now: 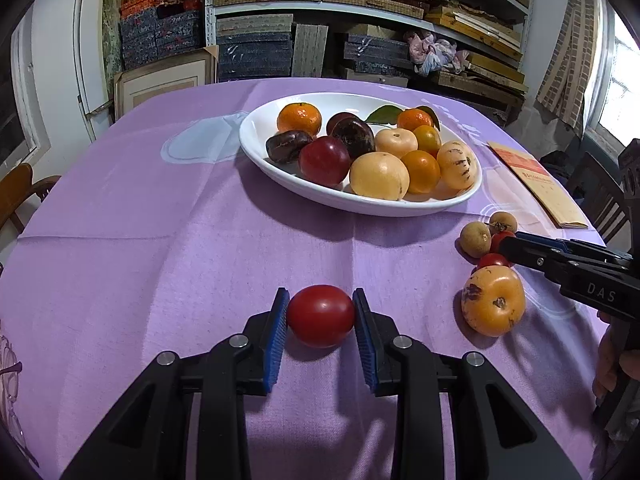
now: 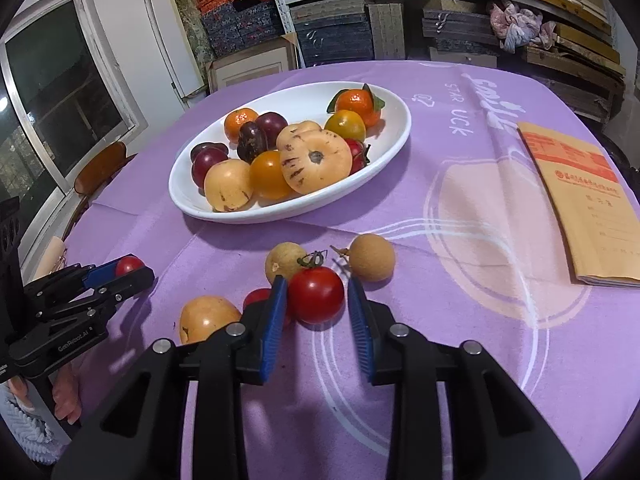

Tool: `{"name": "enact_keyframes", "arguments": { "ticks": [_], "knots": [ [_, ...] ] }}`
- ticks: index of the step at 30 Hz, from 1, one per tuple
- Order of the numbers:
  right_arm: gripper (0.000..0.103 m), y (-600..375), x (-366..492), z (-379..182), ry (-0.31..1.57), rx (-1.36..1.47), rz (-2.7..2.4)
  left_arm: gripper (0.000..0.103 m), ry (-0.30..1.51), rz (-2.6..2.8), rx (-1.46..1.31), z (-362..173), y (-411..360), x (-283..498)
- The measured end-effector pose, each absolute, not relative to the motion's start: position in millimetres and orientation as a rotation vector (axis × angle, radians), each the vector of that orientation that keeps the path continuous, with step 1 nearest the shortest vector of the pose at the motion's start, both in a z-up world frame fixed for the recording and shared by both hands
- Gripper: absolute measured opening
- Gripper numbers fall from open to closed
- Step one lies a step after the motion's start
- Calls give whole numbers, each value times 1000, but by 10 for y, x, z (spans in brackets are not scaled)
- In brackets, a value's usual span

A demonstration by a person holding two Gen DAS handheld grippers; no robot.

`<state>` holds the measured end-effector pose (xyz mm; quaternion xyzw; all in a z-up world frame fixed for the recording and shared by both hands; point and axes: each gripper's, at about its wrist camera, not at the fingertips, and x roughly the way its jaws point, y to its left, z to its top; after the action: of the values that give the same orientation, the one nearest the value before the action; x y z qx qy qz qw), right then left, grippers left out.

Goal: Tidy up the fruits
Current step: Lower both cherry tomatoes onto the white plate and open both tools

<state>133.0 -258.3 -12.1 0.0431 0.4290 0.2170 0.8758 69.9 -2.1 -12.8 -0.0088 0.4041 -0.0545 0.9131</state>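
Only right wrist view shows stemmed tomato (image 2: pixel 315 294).

Tablecloth (image 1: pixel 160 240): woven cloth, matt lilac, creased along fold lines. Bowl (image 1: pixel 264 148): glazed white ceramic by the look, glossy. Red tomato (image 1: pixel 321 315): smooth, shiny skin; a highlight is seen on top. Stemmed tomato (image 2: pixel 316 294): equally glossy. Longans (image 2: pixel 372 257): dull, finely rough tan rind. Yellow fruit (image 1: pixel 493 301): smooth, slightly waxy, brown-blemished. Finger pads (image 1: pixel 276 340): ribbed blue rubber-like material on matt black plastic, with bright metal pins. Booklet (image 2: pixel 588 200): matt brown paper.
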Motion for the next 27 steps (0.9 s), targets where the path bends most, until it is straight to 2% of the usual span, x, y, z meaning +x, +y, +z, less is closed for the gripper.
{"name": "enact_keyframes", "arguments": {
  "ticks": [3, 14, 20, 27],
  "knots": [
    [31, -2530, 1345, -187, 922, 33, 434, 32, 852, -121, -25, -153, -16, 727],
    [29, -2473, 1199, -41, 811, -41, 402, 32, 835, -120, -46, -134, 26, 718],
    [29, -2587, 1147, 270, 735, 24, 422, 32, 726, -102, -35, 199, 13, 771],
    [29, -2323, 1598, 679, 718, -63, 400, 32, 651, -101, 18, 676, -199, 1303]
  ]
}}
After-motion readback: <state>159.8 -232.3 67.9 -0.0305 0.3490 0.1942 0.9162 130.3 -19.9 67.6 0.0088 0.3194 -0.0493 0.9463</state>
